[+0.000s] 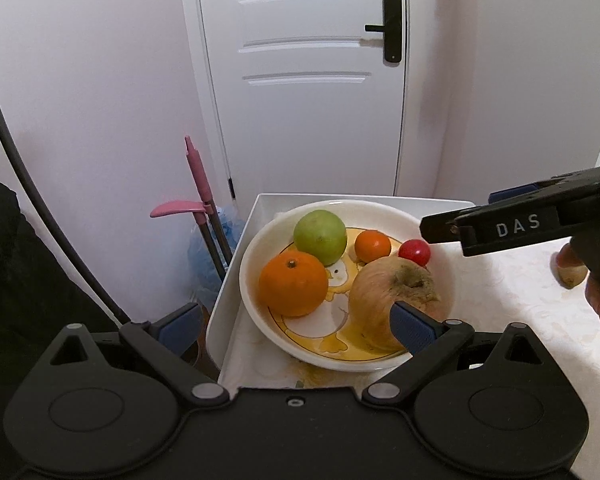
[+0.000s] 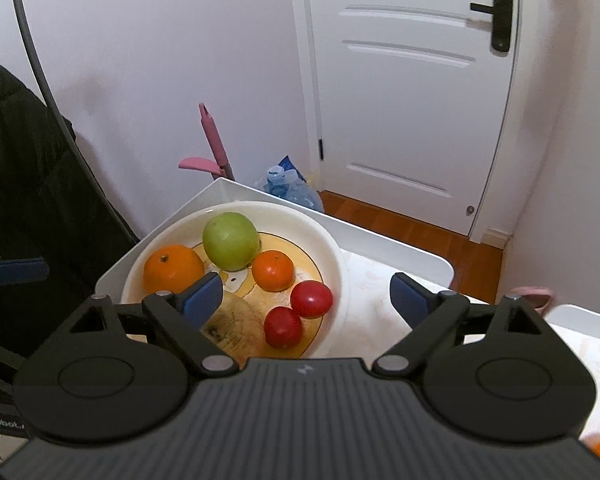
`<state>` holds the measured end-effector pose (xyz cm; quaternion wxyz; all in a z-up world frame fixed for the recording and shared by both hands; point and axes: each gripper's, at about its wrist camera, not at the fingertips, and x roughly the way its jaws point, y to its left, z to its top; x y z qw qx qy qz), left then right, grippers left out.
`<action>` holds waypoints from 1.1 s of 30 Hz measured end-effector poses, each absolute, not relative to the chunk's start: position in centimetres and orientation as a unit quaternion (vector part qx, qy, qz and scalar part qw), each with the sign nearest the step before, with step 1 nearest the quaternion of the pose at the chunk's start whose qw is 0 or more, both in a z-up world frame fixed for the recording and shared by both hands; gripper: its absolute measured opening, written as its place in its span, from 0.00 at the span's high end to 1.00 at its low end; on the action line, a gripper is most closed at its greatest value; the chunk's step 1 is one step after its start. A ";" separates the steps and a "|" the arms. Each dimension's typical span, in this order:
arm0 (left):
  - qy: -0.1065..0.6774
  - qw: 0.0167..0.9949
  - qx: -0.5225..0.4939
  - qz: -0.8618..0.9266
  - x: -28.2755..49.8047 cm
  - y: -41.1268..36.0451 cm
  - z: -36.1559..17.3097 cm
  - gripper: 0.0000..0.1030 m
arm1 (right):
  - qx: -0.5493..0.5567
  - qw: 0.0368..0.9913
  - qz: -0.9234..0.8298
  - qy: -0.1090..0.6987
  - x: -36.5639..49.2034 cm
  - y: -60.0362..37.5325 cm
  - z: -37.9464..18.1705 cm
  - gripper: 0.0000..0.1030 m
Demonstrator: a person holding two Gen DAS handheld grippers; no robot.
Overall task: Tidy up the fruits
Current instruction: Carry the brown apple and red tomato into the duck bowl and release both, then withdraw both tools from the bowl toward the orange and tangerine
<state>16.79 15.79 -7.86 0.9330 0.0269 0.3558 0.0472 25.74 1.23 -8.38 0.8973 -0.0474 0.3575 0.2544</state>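
Observation:
A white bowl [image 1: 256, 256] with a yellow duck print sits at the table's far left corner. It holds a green apple [image 1: 320, 237], a large orange [image 1: 293, 283], a small orange [image 1: 373, 245], a brownish pear-like fruit [image 1: 384, 300] and red tomatoes [image 1: 415, 251]. My left gripper [image 1: 296, 320] is open and empty above the bowl's near rim. In the right wrist view the same bowl [image 2: 336, 252] shows the apple [image 2: 230, 240], oranges [image 2: 173, 267] and two tomatoes [image 2: 311, 298]. My right gripper [image 2: 306, 298] is open and empty over the bowl.
A white door [image 1: 312, 80] stands behind the table. A pink-handled mop [image 1: 198, 184] and a blue water bottle [image 2: 290, 188] are on the floor beside the table. A small brown fruit [image 1: 570, 272] lies on the table [image 1: 520, 300] at right. Black fabric hangs at left.

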 end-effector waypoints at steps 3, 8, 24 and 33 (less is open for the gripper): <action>0.350 0.935 0.026 0.046 16.3 15.8 -7.1 0.01 | -0.042 0.903 0.245 0.351 24.5 0.7 -7.3 0.00; 0.335 0.941 0.031 0.036 15.4 15.6 -5.4 0.01 | -0.024 0.913 0.218 0.343 22.3 -0.7 -5.5 0.00; 0.303 0.949 0.050 -0.068 14.2 10.6 -2.8 0.01 | 0.020 0.943 0.063 0.325 13.9 -11.3 -2.4 0.00; 0.298 0.944 0.072 -0.121 14.6 3.3 -3.4 0.01 | 0.031 0.943 0.004 0.331 11.1 -20.9 -3.8 0.00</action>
